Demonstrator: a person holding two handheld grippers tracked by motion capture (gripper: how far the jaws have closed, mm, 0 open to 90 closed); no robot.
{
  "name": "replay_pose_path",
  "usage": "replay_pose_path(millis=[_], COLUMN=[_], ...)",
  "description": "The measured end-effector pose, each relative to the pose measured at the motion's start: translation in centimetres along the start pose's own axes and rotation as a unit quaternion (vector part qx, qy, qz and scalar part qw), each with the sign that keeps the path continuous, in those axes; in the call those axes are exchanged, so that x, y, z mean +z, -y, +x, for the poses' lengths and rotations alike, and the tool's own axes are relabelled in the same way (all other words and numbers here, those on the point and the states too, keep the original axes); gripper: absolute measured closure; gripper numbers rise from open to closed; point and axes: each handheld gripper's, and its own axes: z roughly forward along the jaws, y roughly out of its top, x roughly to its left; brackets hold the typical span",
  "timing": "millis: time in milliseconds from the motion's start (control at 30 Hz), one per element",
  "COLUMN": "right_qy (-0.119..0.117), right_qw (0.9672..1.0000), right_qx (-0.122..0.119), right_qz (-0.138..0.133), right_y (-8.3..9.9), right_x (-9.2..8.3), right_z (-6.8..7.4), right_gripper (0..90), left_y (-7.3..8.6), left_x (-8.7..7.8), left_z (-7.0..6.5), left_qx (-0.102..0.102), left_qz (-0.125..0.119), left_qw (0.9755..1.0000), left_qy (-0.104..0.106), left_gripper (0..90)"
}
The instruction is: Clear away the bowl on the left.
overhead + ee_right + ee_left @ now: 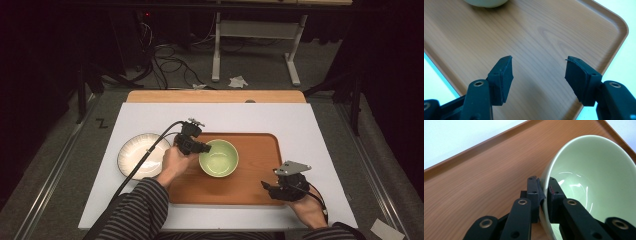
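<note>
green bowl (218,158) sitting on a brown wooden tray (255,187), which lies on a white table (300,120) seen from above. left gripper (206,148) reaches in from the left side of the bowl, and in its own view the two black fingers (533,192) are clamped on the bowl's rim (545,182), one finger outside the wall and one inside the pale green hollow. bowl appears tilted in that close view, with tray wood behind it. right gripper (267,187) rests over the tray's near right corner, well apart from the bowl, with fingers (501,75) spread wide and nothing between them, just bare tray below. white plate (136,156) lies on the table just beside the tray's left edge. striped sleeve (137,210) covers the person's left forearm.
</note>
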Motion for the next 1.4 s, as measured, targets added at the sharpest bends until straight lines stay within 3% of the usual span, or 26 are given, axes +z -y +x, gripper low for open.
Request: replay_pose_path(millis=[300,367,700,900,1133,1400], right_qy=[-0.001,-0.003,-0.005,-0.004,-0.005,-0.008], right_qw=[1.0,1.0,1.0,1.0,1.0,0.9999], right_qx=[0.0,-0.001,-0.004,-0.004,-0.005,-0.007], right_qz=[-0.001,-0.003,-0.003,-0.005,-0.005,-0.004], right_y=[0.0,0.0,-0.1,-0.1,-0.2,-0.4], right_x=[-0.1,0.0,0.1,0.1,0.1,0.3], right_z=[0.0,0.0,0.0,0.0,-0.3,-0.3], right_gripper=[40.6,40.6,40.6,40.6,40.6,40.6], left_y=[0.2,0.3,0.5,0.6,0.6,0.6], left_x=[0.8,1.1,1.2,1.3,0.6,-0.4], left_z=[0.1,0.2,0.3,0.3,0.2,-0.1], left_qx=[-0.008,-0.006,-0.001,0.003,0.007,0.02], left_qz=[0.006,0.01,0.009,0.019,0.009,-0.005], left_qw=[0.9999,0.9996,0.9998,0.9996,0.9997,0.9992], left_qy=[-0.01,-0.025,-0.016,-0.022,-0.021,-0.035], left_gripper=[83.5,83.8,81.4,69.0,51.1,45.7])
